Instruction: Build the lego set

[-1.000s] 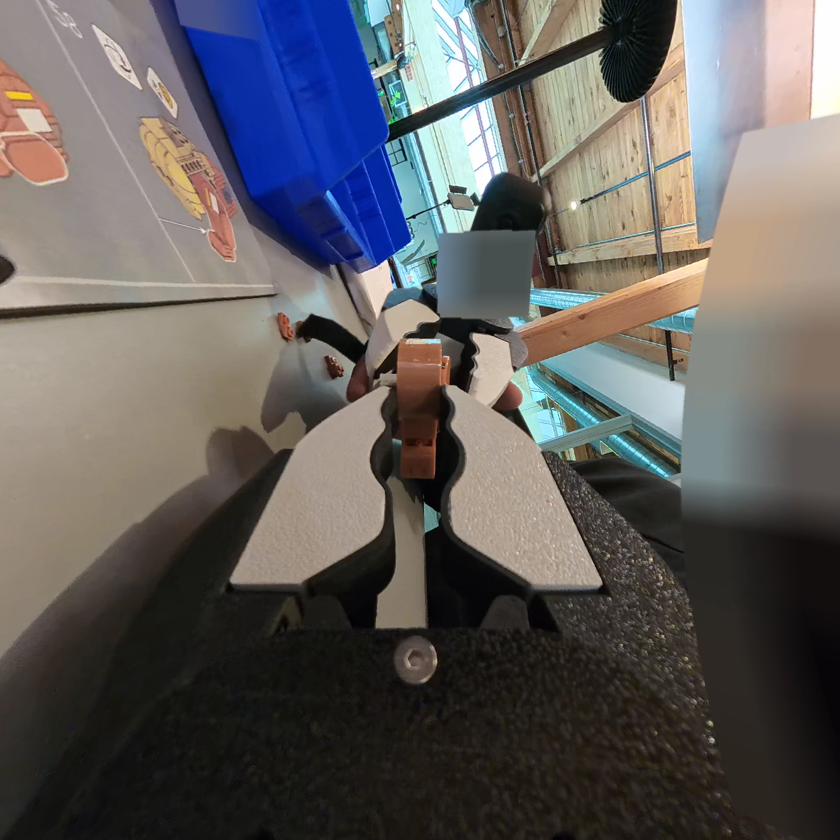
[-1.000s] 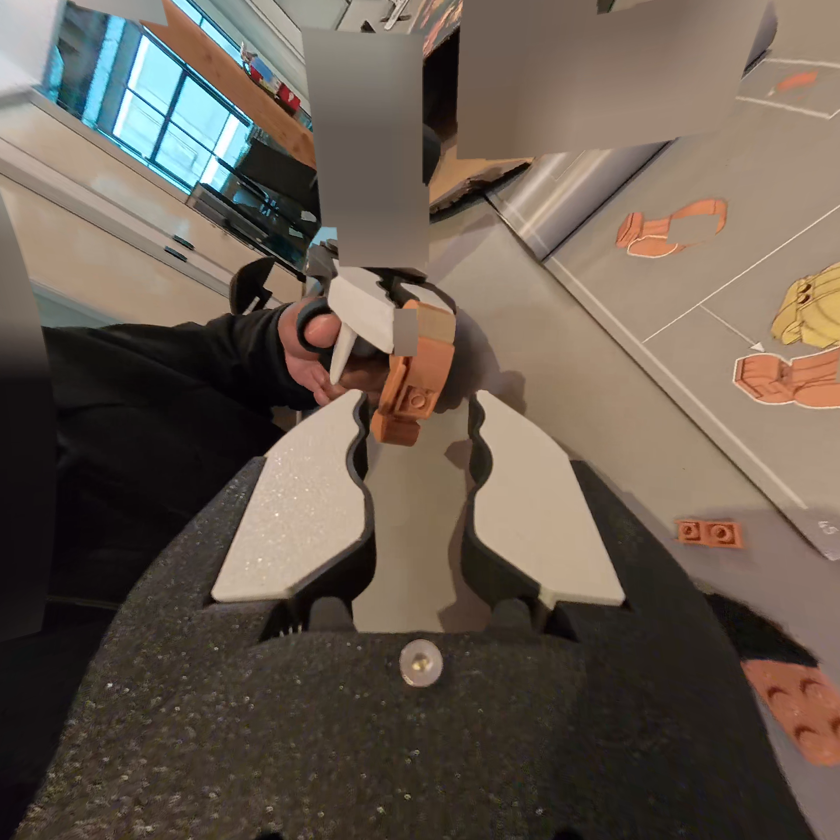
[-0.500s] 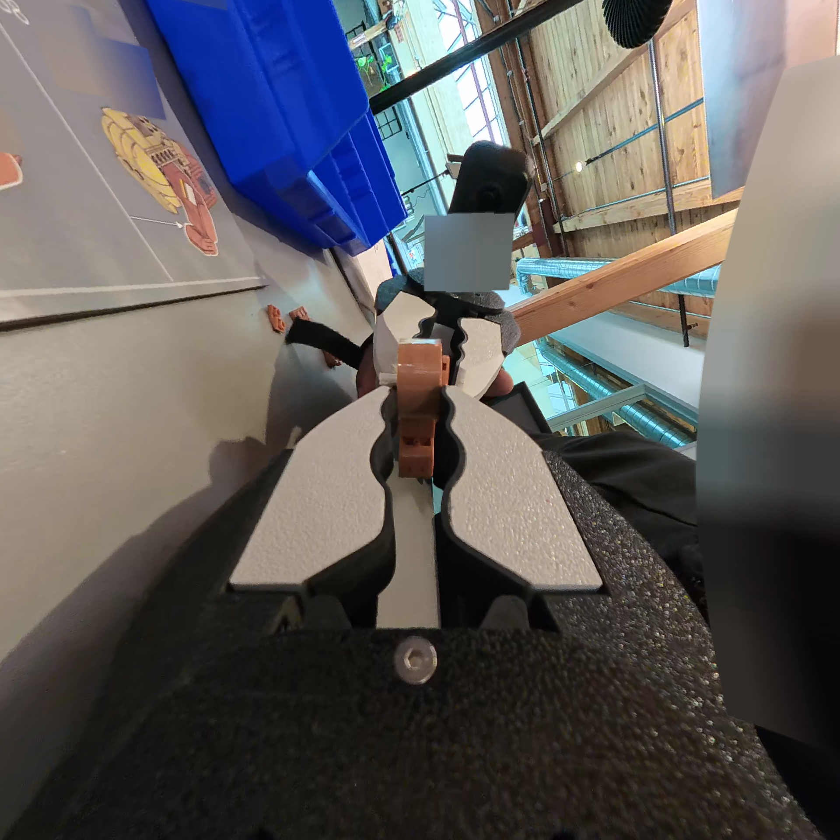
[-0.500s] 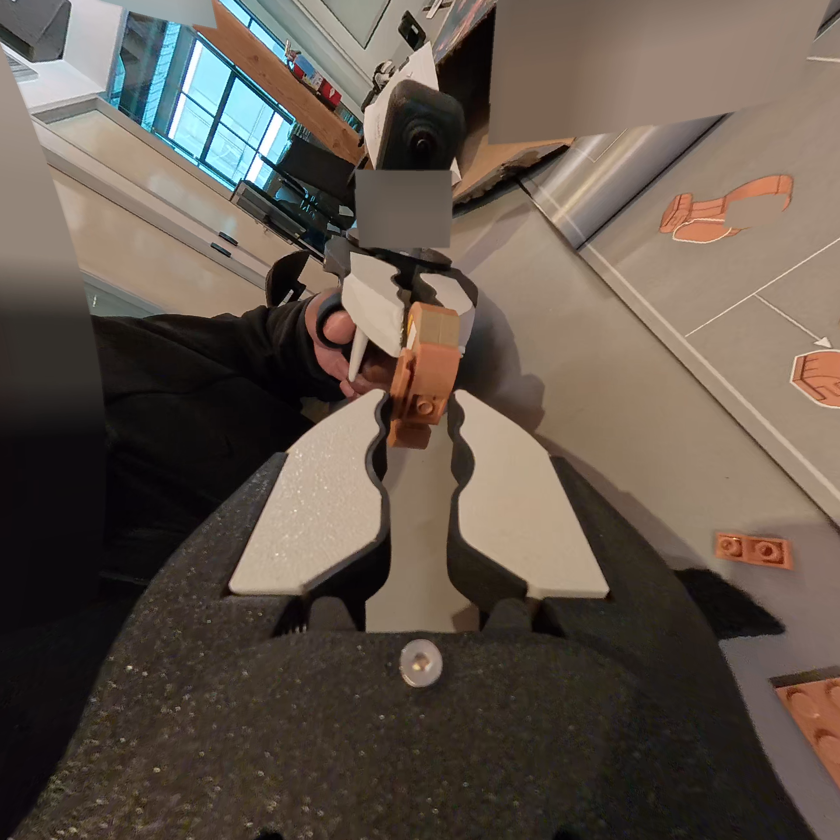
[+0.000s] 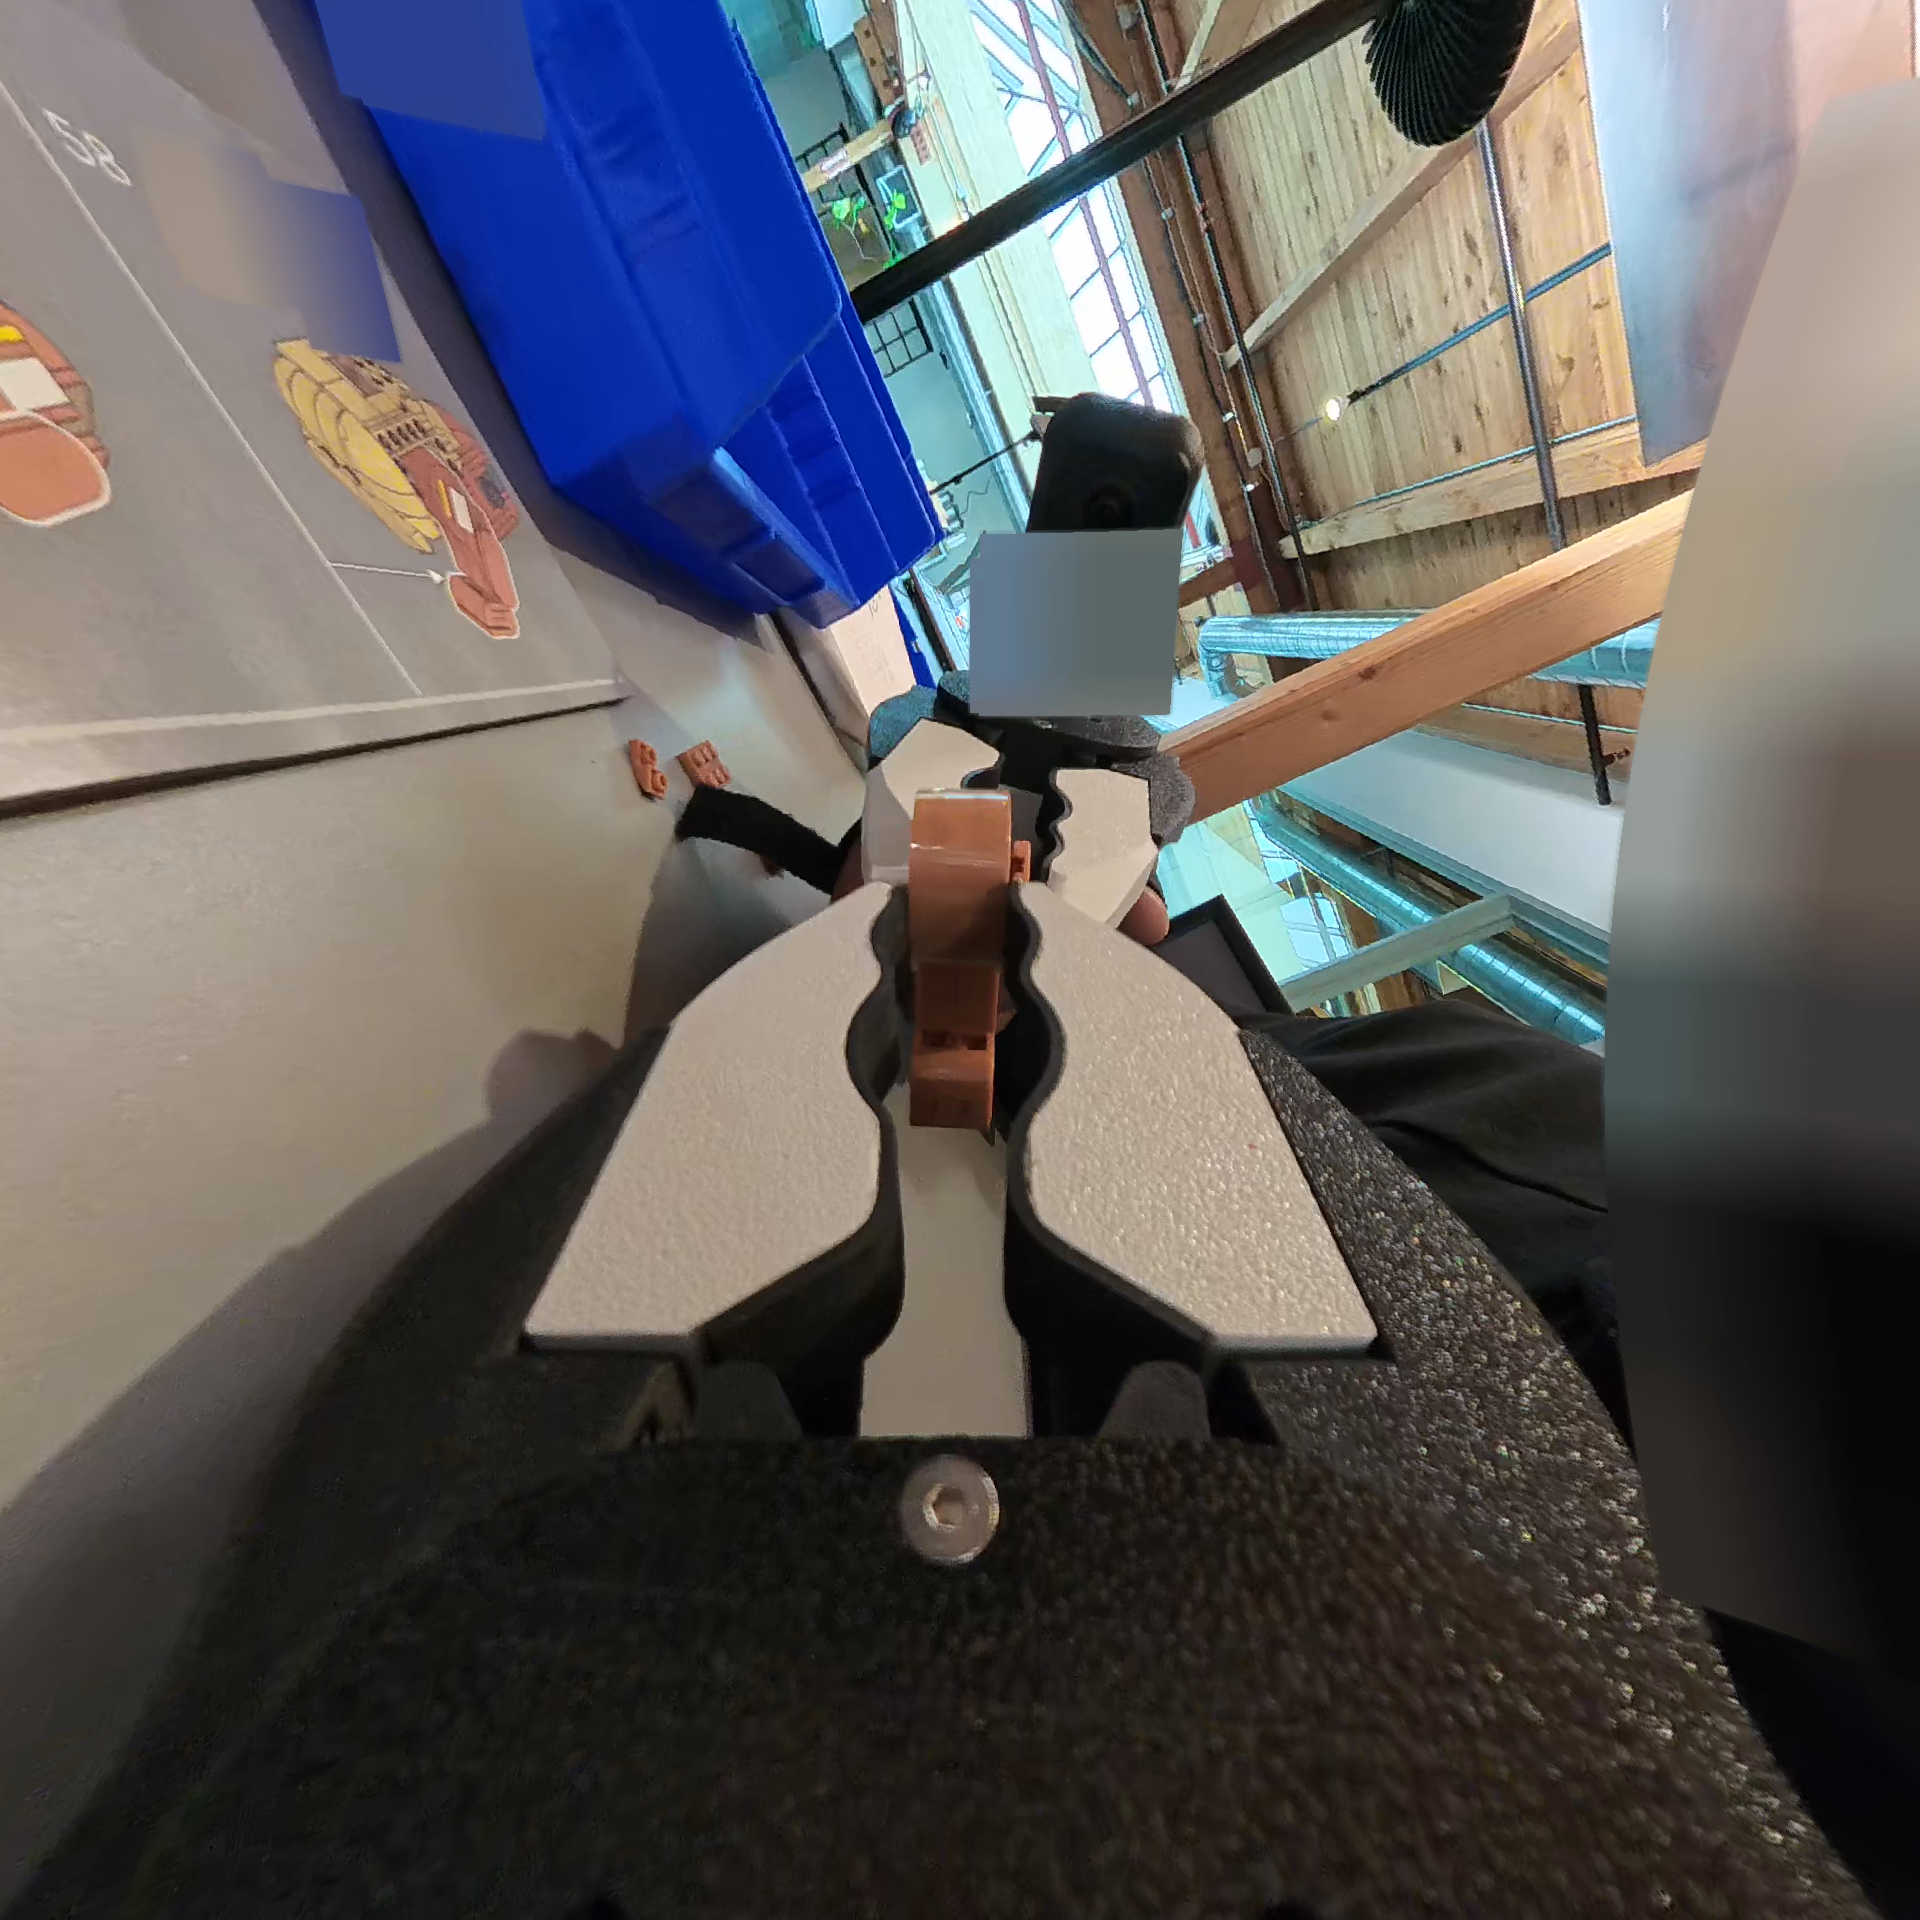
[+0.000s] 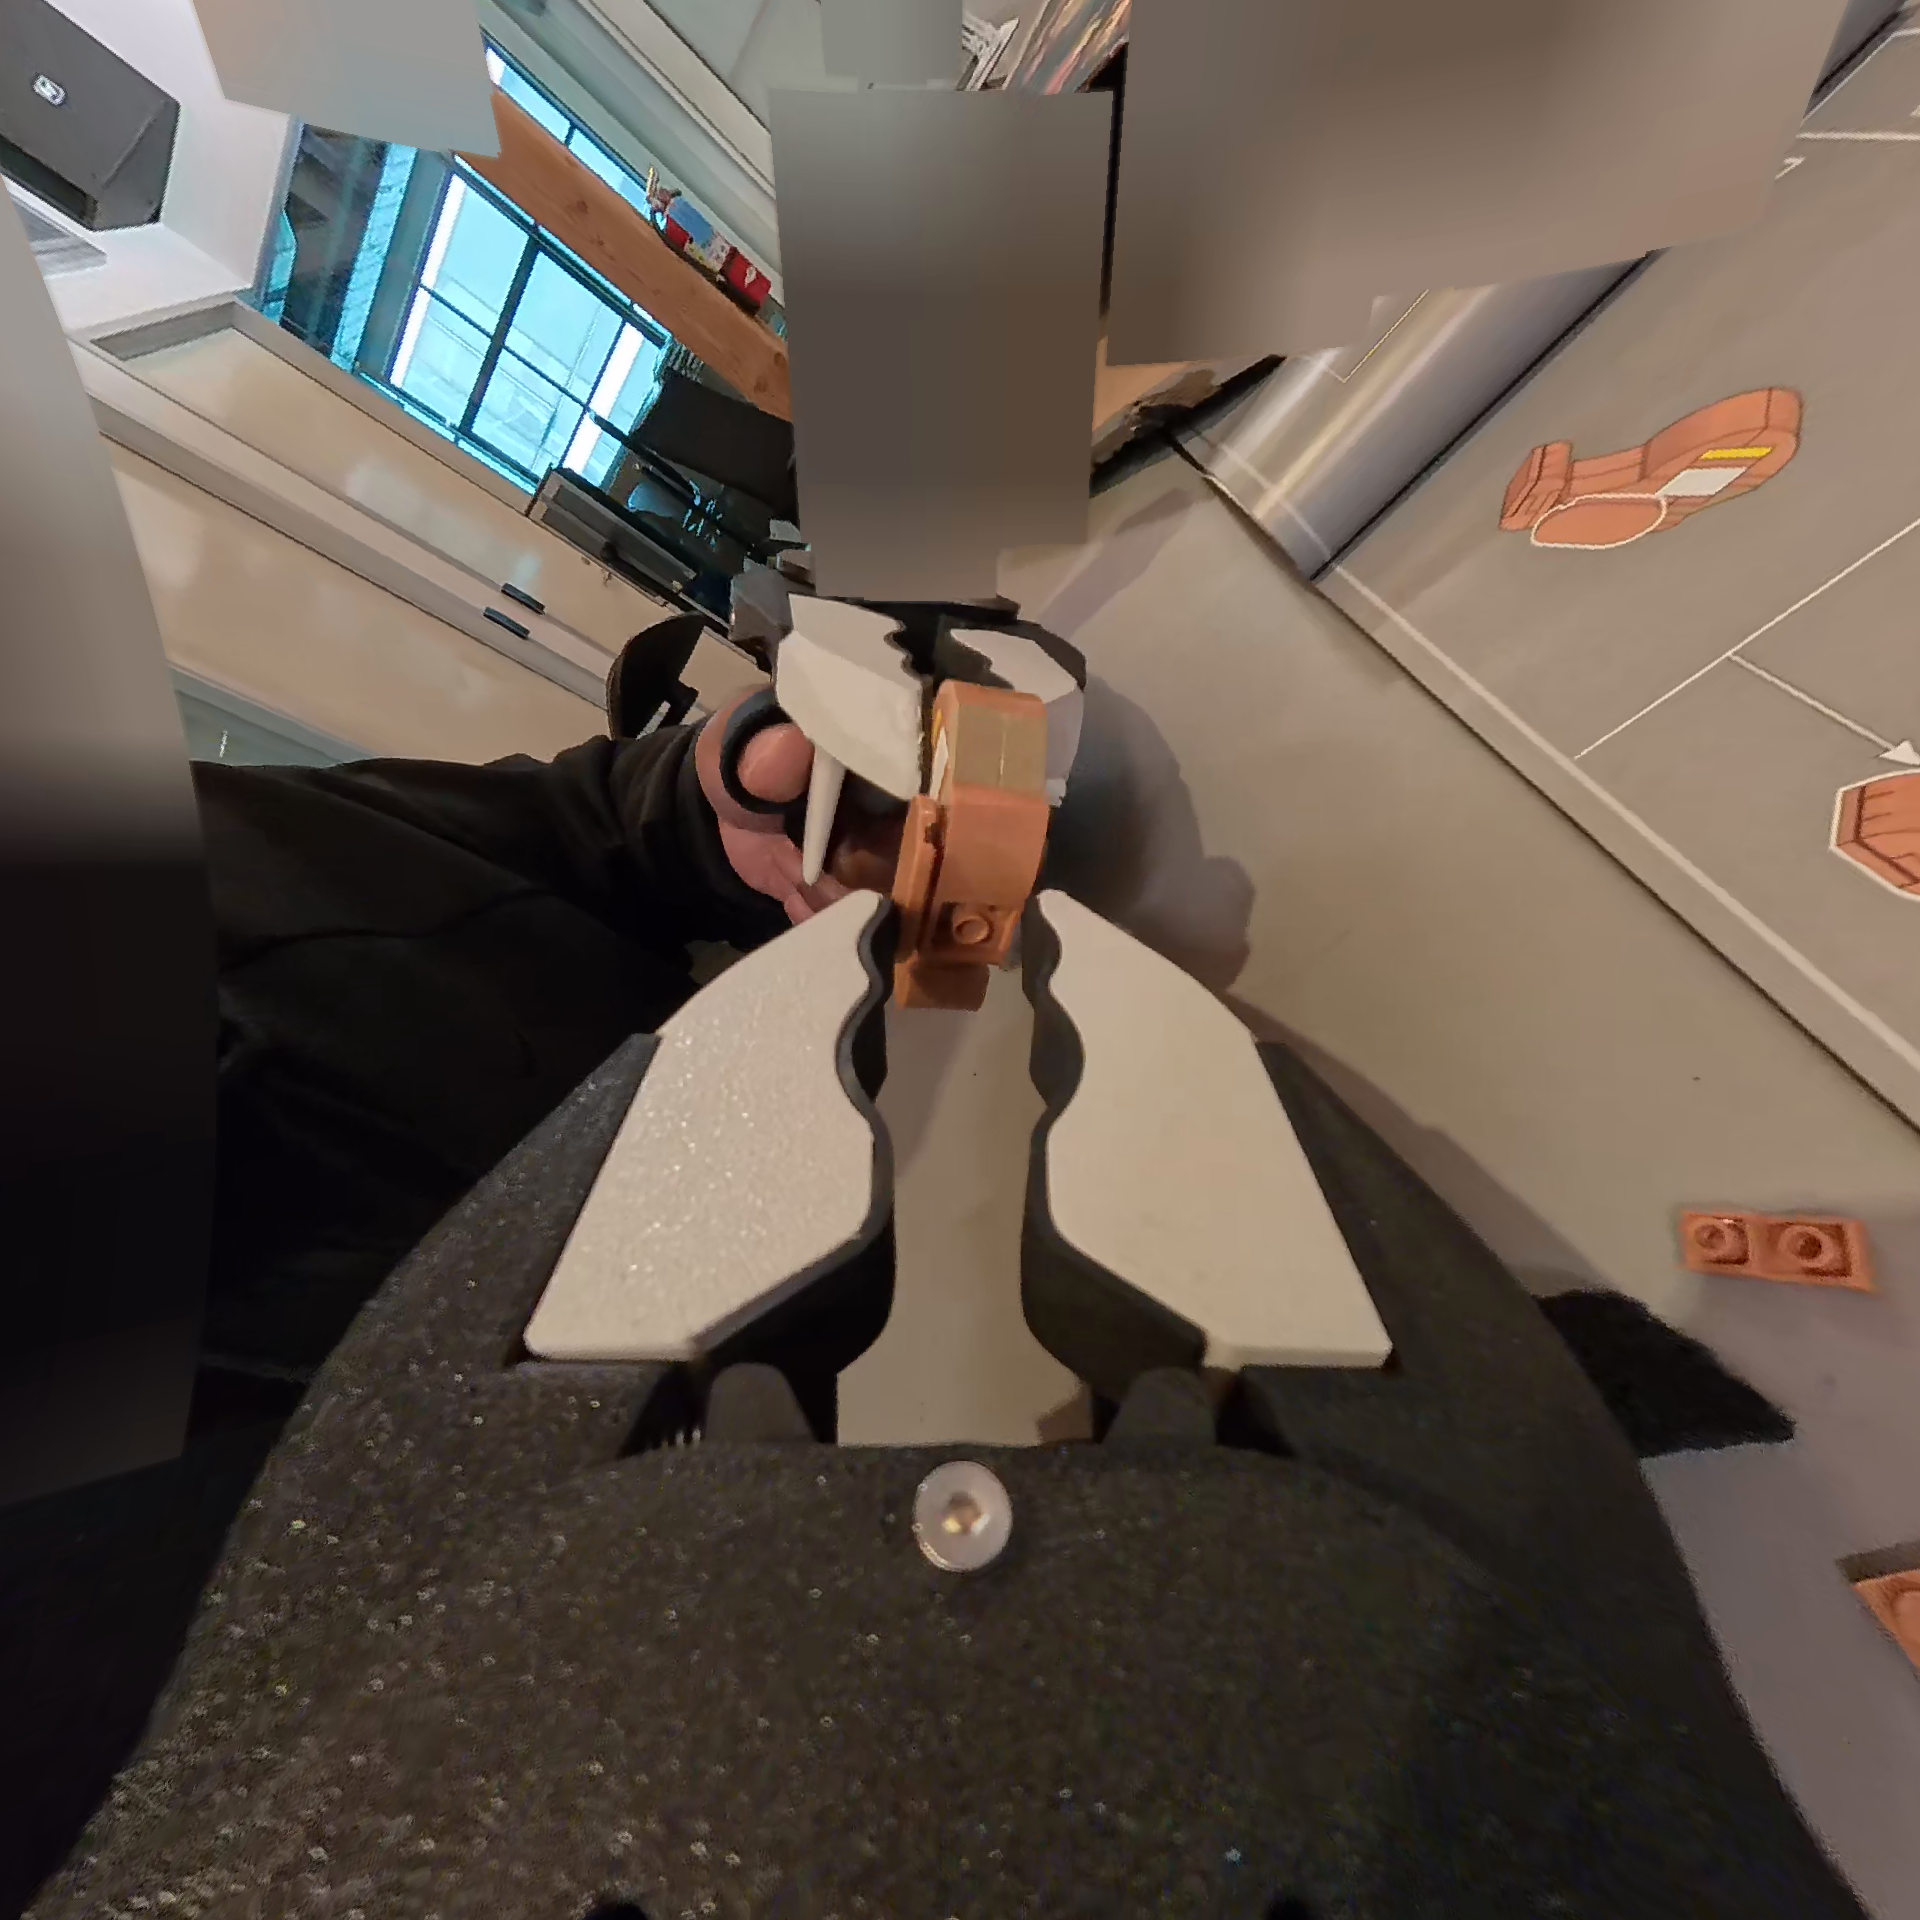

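A brown brick assembly (image 5: 951,935) with a tan block at one end (image 6: 987,743) is held in the air between my two grippers, which face each other. My left gripper (image 5: 954,904) is shut on one end of it. The left gripper also shows in the right wrist view (image 6: 935,675), gripping the tan end. My right gripper (image 6: 961,909) is shut on the other end, where a stud (image 6: 971,923) faces the camera. The right gripper shows beyond the assembly in the left wrist view (image 5: 997,821). A person's hand (image 6: 758,790) holds the left gripper.
Blue bins (image 5: 623,260) stand on the grey table (image 5: 260,987) behind a printed build mat (image 5: 208,520), which also shows in the right wrist view (image 6: 1662,623). Small loose brown bricks (image 5: 675,767) lie near the mat. A two-stud plate (image 6: 1777,1247) and another brown piece (image 6: 1896,1600) lie at the right. My two grippers' fingertips are within a few centimetres of each other.
My right gripper's jaws came in from wide open and closed on the free end of the brown assembly. My left gripper kept its hold throughout. Both views shifted slightly.
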